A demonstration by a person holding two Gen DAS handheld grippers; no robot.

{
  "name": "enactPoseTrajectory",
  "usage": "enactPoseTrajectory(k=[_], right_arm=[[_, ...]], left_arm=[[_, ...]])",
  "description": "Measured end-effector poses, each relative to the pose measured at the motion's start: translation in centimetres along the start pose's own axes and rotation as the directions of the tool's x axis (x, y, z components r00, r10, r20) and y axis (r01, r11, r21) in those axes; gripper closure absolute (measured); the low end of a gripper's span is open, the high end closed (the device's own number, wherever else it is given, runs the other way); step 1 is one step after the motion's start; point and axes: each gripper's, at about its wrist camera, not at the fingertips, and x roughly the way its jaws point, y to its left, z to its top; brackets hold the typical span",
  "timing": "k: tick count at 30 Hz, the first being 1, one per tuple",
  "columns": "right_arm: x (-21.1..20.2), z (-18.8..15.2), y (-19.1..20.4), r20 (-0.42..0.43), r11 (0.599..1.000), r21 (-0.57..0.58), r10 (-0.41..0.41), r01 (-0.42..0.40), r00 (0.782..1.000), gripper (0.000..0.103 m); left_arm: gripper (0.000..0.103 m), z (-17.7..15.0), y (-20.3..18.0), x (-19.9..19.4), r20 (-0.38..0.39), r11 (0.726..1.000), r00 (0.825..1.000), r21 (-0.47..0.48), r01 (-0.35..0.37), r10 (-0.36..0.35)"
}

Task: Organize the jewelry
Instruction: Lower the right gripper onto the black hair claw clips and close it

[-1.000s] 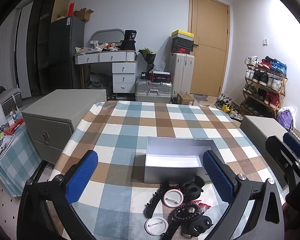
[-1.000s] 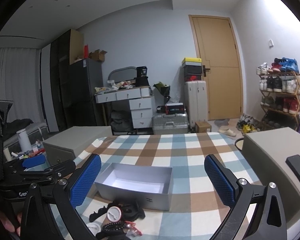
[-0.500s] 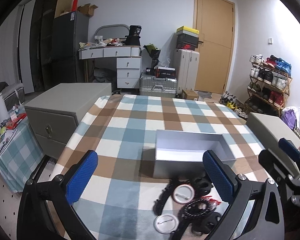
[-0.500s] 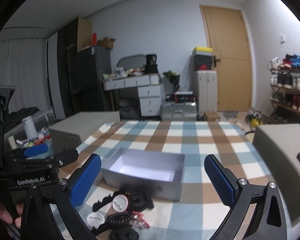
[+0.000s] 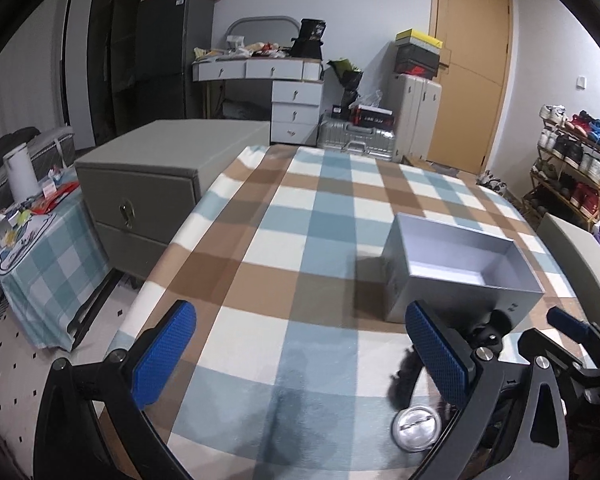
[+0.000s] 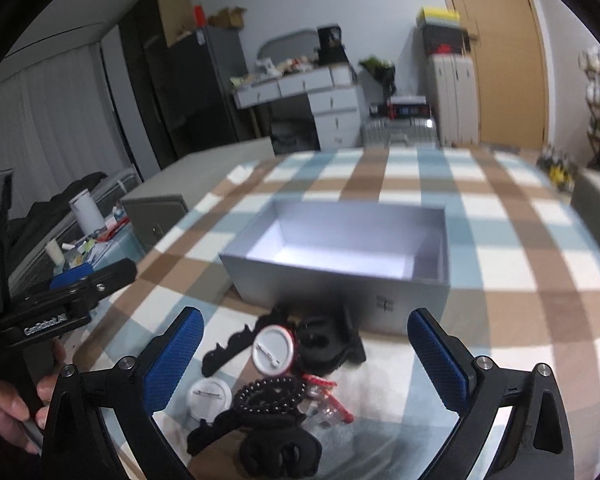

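Observation:
An open grey box [image 6: 340, 264] stands on the checked tablecloth; it also shows in the left wrist view [image 5: 460, 272]. In front of it lies a pile of jewelry: a red-rimmed round badge [image 6: 272, 350], a white badge [image 6: 210, 398], a black bead bracelet [image 6: 270, 394], black hair claws [image 6: 280, 450] and a red clip [image 6: 328, 394]. My right gripper [image 6: 300, 360] is open, hanging just above the pile, holding nothing. My left gripper [image 5: 300, 356] is open and empty over the cloth, left of the pile; a badge [image 5: 418, 428] lies by its right finger.
A grey two-drawer cabinet [image 5: 140, 188] stands left of the table. A small side table with bottles and clutter [image 5: 24, 216] is further left. A grey surface [image 5: 580, 264] borders the table's right side. A shoe rack [image 5: 572, 168] stands at the right wall.
My right gripper has moved forward and down over the jewelry pile, closer to the box. My left gripper has swung to the left, so the pile and box now sit at its right.

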Motion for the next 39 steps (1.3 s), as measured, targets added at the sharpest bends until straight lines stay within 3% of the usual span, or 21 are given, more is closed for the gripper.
enactPoseTrajectory(k=[10,13,15,17,22,29,36,39], right_arm=[[3.3,-0.1,-2.1,-0.11,0.994,0.099,0.052,-0.041,0.993,0.024],[3.8,-0.2,-2.2,-0.131,0.993,0.106,0.06,-0.046,0.99,0.035],[4.1,-0.3,-2.2,-0.141,0.993,0.107,0.061,-0.046,0.988,0.053],[4.4,-0.4,-2.3,-0.158,0.994,0.104,0.058,-0.041,0.986,0.063],[3.8,-0.4,-2.5,-0.137,0.993,0.104,0.073,-0.059,0.988,0.064],[1.4,0.3,-1.9,-0.041,0.994,0.067,0.089,-0.086,0.995,0.064],[-0.3,0.6,-2.8,0.018,0.993,0.081,0.082,-0.084,0.996,0.064],[-1.2,0.8,-3.6,0.041,0.993,0.094,0.068,-0.072,0.997,0.064]], left_arm=[[0.001,-0.8,0.2,1.9,-0.067,1.0,0.998,-0.006,0.019,-0.019],[0.001,-0.7,0.2,2.0,-0.077,0.999,0.997,-0.019,0.032,-0.033],[0.001,-0.7,0.0,1.9,-0.07,1.0,0.997,-0.008,0.03,-0.03],[0.001,-0.6,-0.2,2.1,-0.07,1.0,0.997,-0.004,0.03,-0.031],[0.001,-0.9,-0.4,2.2,-0.085,0.999,0.996,-0.004,0.036,-0.036],[0.001,-0.8,-1.2,2.3,-0.102,0.998,0.993,0.021,0.065,-0.062],[0.001,-1.2,-2.8,2.0,-0.145,0.984,0.976,0.05,0.172,-0.163],[0.001,-1.5,-4.0,1.4,-0.174,0.961,0.951,0.062,0.269,-0.255]])
